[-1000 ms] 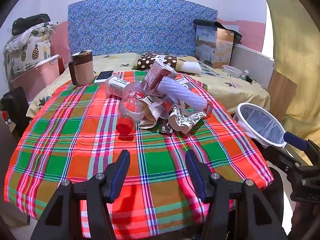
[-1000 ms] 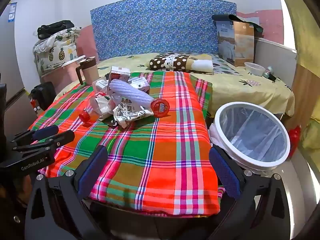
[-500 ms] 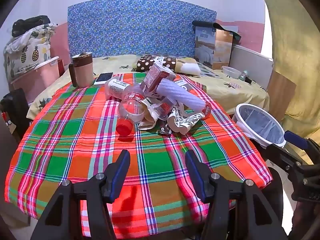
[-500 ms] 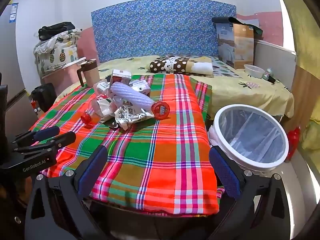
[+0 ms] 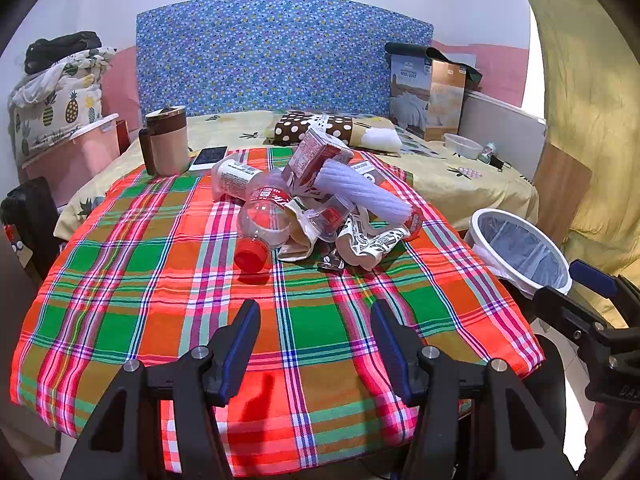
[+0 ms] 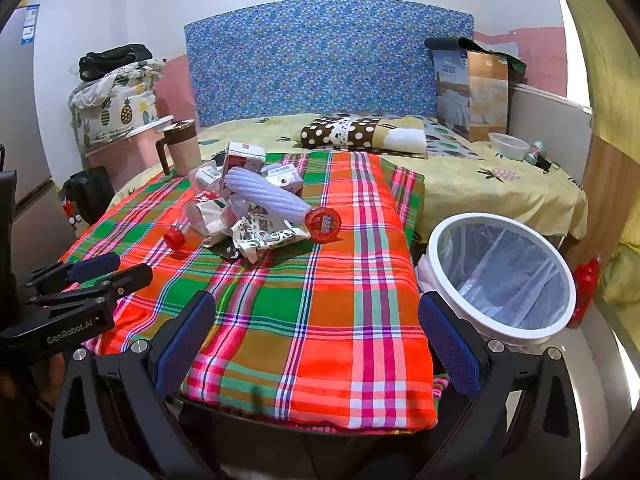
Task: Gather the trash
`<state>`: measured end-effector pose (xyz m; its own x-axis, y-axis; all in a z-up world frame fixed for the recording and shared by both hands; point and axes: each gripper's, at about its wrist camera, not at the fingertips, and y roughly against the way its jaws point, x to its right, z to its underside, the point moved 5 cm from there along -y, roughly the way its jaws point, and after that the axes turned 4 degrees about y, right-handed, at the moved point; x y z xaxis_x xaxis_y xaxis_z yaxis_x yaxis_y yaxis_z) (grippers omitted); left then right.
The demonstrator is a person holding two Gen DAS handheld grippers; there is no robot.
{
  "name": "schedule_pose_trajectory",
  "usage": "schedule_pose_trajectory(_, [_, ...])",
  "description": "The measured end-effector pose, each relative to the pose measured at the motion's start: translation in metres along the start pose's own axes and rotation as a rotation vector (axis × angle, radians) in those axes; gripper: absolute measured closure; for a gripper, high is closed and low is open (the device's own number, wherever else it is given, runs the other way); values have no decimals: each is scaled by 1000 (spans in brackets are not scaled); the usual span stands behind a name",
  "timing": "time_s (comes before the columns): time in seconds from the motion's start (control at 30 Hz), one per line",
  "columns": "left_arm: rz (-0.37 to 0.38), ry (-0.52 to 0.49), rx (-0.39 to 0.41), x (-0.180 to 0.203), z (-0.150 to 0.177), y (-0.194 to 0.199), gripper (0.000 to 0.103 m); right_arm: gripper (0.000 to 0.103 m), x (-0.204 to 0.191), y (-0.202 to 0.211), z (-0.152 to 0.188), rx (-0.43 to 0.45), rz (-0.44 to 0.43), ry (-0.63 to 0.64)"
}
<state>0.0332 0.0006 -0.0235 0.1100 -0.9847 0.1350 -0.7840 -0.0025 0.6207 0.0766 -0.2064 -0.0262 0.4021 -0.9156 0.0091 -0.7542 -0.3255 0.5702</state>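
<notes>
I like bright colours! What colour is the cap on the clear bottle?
Red. The bottle cap shows best in the left wrist view.

A plaid cloth in red, green and orange covers the near surface. At its far left corner stand a brown-lidded mug and, just beside it, a phone lying flat. Farther back lies a yellow sheet with a polka-dot pillow — behind it, a blue floral headboard. Far right: a printed box upright and a small bowl, possibly plastic. Far left, pineapple-print bedding sits piled on a pink bin.
</notes>
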Motion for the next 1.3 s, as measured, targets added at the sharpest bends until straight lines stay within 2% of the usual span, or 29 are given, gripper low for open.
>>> schedule_pose_trajectory(1.3, [3,1,-4,-1,0,-1,46,1,-1,2,-1,0,0,0])
